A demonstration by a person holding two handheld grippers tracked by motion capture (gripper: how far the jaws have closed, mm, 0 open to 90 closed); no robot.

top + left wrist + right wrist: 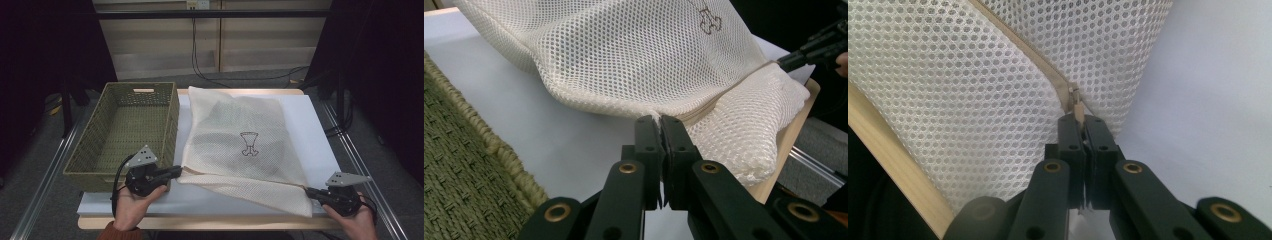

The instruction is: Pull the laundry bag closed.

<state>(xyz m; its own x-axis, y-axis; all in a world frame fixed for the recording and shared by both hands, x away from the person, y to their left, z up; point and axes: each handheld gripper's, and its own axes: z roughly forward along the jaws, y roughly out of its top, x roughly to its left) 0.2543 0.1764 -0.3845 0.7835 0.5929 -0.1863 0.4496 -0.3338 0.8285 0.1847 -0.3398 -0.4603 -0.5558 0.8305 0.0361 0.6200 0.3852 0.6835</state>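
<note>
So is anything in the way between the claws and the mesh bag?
No. The left claw is shut on the bag's near corner, and the right claw is shut on the zipper pull. Nothing sits between them.

Mesh bag [240,140] w/ zipper [1038,62]
Cream, flat on white table [320,130], zipper edge at near side, dark contents inside.

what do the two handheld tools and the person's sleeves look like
Both the left tool and the right tool are black, each with two flat jaws on linked arms with brass-coloured pivot rings and a grey three-cornered plate dotted with holes. A black cable loops from the left one. The left sleeve is rust-orange.
</note>
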